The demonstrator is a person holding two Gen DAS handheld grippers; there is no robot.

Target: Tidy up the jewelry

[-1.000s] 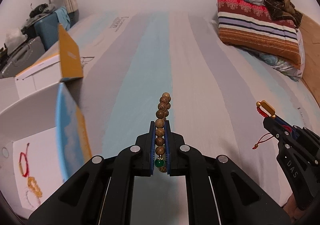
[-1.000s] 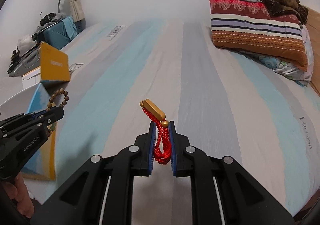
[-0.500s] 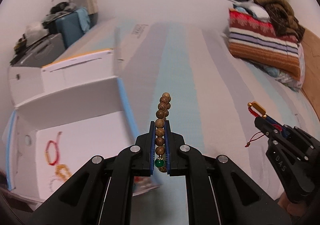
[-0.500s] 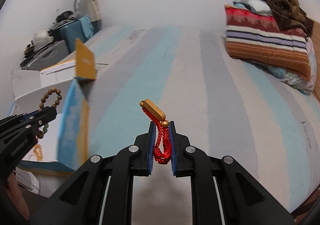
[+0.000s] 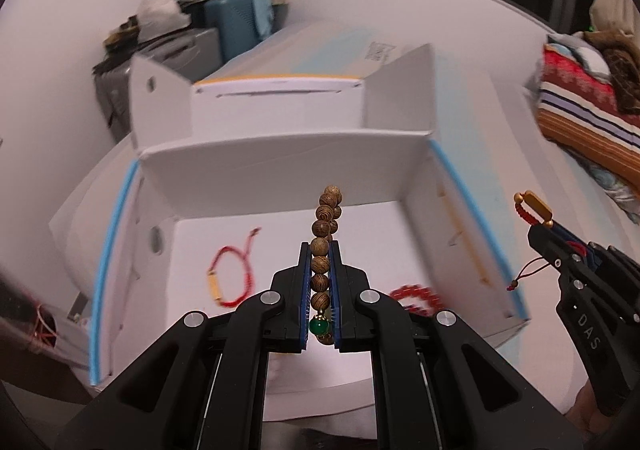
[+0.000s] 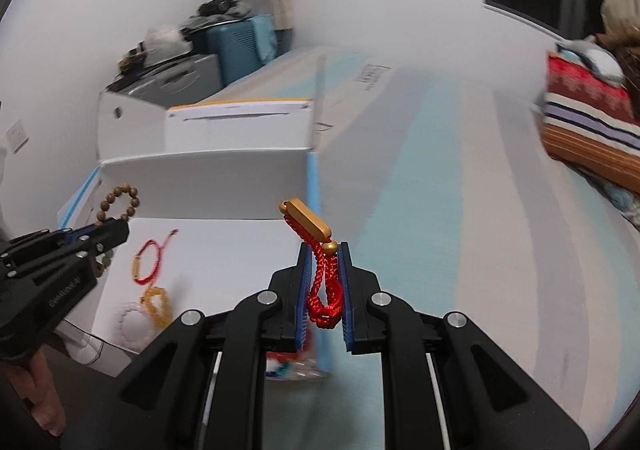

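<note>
Both claws have swung over to the white box (image 5: 280, 153): the left claw (image 5: 320, 250) clamps the wooden bead bracelet (image 5: 326, 217) at frame centre above the box floor, the right claw (image 6: 323, 250) pinches the red cord bracelet (image 6: 320, 278) at the box's right wall.

Grainy wooden beads with one glossy green stone on the bracelet (image 5: 325, 246) between matt black plastic fingers (image 5: 288, 298), braided red cord with a shiny gold bar (image 6: 310, 223) alongside, smooth white cardboard box (image 5: 280, 153) just beyond.
</note>
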